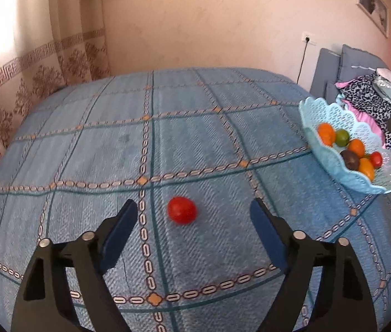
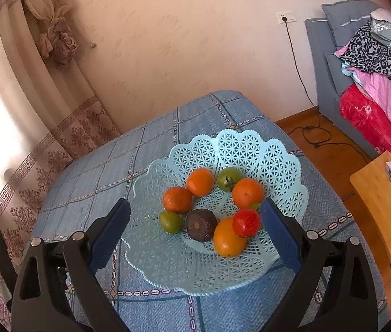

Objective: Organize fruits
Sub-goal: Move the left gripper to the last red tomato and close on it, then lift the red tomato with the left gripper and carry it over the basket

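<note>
A red tomato [image 1: 182, 210] lies alone on the blue checked tablecloth [image 1: 129, 144]. My left gripper [image 1: 194, 207] hangs over it, open, with the tomato between the blue pads and touching neither. At the table's right edge stands a light blue lattice basket [image 1: 323, 157] holding several fruits. In the right wrist view that basket [image 2: 251, 149] holds oranges [image 2: 200, 181], a green fruit [image 2: 228, 178], a dark brown fruit [image 2: 201, 224], a yellow-orange fruit [image 2: 227, 240] and a red tomato [image 2: 246, 222]. My right gripper [image 2: 195, 206] is open above the basket with nothing in its grip.
A patterned curtain [image 1: 15, 88] hangs at the left beyond the table. A grey sofa with piled clothes [image 2: 375, 55] stands at the right, a wooden side table [image 2: 389, 213] beside it. A black cable [image 2: 300, 83] runs from a wall socket to the floor.
</note>
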